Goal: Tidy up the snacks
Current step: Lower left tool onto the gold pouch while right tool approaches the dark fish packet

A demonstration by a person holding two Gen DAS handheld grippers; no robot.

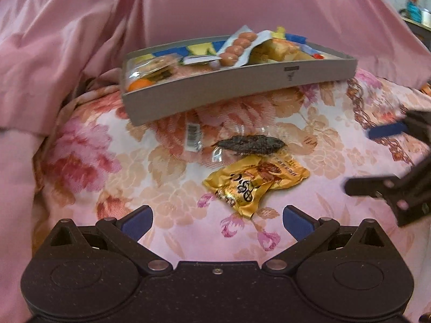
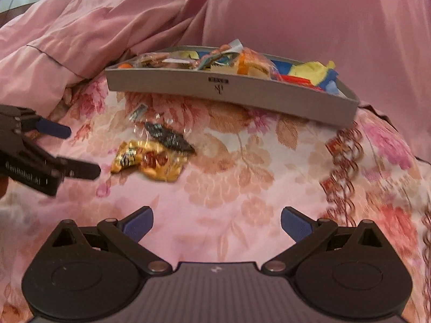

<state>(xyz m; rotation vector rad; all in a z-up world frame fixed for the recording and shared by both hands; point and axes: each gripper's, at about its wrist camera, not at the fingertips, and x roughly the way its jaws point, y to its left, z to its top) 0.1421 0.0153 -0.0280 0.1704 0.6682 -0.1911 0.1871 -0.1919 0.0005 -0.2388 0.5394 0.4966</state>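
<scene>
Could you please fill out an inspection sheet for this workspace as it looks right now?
Surface: pink floral bedspread, soft and uneven, not a table.
Job's things: grey tray already holding mixed snacks, including a sausage pack; gold snack packet and clear packet with a dark snack lie loose in front of the tray, touching each other.
Clutter: nothing seen beyond the snacks.
Grippers: left gripper open, empty, just short of the gold packet; right gripper open, empty, over bare fabric.
Cables: nothing seen.
Surroundings: rumpled plain pink bedding behind and beside the tray; blurred items at far upper right of the left view, cannot tell what.
</scene>
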